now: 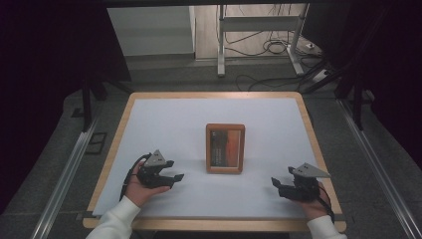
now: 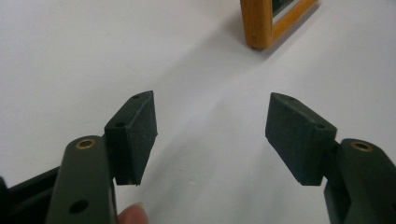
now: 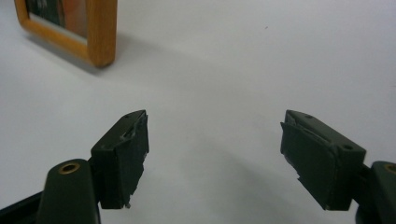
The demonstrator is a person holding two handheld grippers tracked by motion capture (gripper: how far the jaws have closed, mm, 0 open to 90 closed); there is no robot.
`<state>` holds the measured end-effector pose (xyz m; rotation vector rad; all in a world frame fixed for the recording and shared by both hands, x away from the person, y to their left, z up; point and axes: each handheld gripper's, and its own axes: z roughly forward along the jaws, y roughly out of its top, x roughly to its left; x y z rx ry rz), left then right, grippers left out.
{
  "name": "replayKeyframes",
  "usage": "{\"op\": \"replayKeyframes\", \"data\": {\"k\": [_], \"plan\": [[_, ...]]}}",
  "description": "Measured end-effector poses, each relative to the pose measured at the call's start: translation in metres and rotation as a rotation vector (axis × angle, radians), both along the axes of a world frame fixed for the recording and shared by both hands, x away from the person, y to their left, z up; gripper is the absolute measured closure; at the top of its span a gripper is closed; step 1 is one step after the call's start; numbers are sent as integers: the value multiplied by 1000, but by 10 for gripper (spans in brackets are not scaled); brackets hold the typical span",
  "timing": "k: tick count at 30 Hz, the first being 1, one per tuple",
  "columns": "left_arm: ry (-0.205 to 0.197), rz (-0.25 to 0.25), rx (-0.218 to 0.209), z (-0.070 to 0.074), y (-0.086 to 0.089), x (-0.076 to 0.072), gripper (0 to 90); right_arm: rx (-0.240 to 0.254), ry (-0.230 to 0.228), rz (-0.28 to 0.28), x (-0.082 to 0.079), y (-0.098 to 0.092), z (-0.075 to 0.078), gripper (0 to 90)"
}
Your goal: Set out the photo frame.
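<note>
I see my left gripper (image 1: 175,178) at seven o'clock and right gripper (image 1: 276,185) at five, jaws wide, empty (no containers); the wooden picture frame (image 1: 225,148) lies flat mid-table (image 1: 164,124).

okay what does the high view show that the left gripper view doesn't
High view alone: the whole wooden picture frame lying mid-table, the right gripper open near the table's right front edge, both hands, the floor and cables beyond. Left gripper view alone: the left gripper's pads close up, spread apart with nothing between, plus a fingertip. Both: the white tabletop, the frame, the left gripper.
</note>
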<state>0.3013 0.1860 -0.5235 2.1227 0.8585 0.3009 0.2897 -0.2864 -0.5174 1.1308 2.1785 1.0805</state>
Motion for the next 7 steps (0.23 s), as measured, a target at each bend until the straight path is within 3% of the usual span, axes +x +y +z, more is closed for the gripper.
{"op": "replayKeyframes", "data": {"k": [7], "plan": [[0,-6,-2,0,1,0,335,-22,-40,-25,0,2,1,202]]}}
